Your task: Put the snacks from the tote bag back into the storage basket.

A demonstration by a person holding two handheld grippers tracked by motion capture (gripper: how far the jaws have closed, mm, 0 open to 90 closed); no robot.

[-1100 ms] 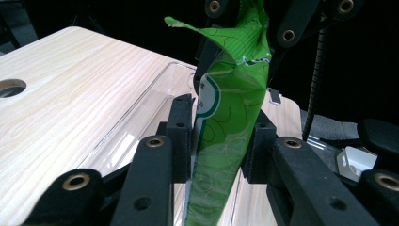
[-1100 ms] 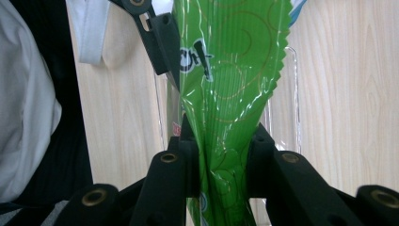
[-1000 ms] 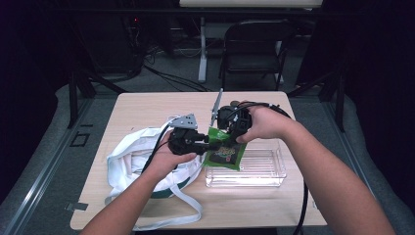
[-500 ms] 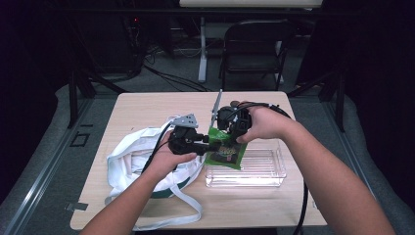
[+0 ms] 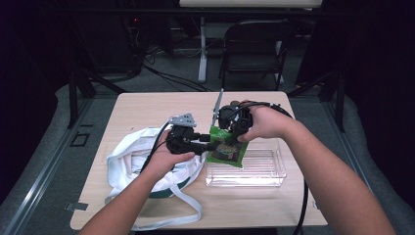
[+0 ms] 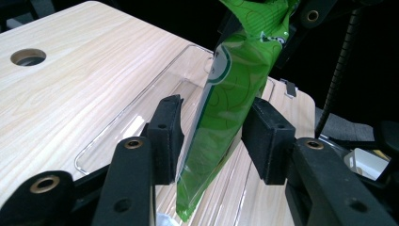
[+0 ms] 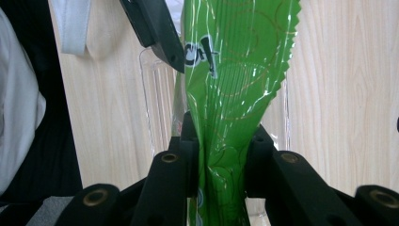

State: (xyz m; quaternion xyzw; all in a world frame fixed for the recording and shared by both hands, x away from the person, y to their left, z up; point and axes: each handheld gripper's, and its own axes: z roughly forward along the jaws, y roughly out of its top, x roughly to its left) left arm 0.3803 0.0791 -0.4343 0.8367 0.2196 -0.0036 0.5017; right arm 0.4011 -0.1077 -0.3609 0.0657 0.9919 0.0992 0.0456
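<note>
While pinched upright — glossy green packet (image 7: 230, 70), crinkled

Two grippers were counted: a left gripper (image 5: 208, 142) and a right gripper (image 5: 226, 133). One green packet (image 5: 225, 150) was seen, and one clear plastic tray (image 5: 264, 169). One white cloth bag (image 5: 129, 161), one wooden table (image 5: 147, 110) and one folding chair (image 5: 254, 51) were counted.
</note>
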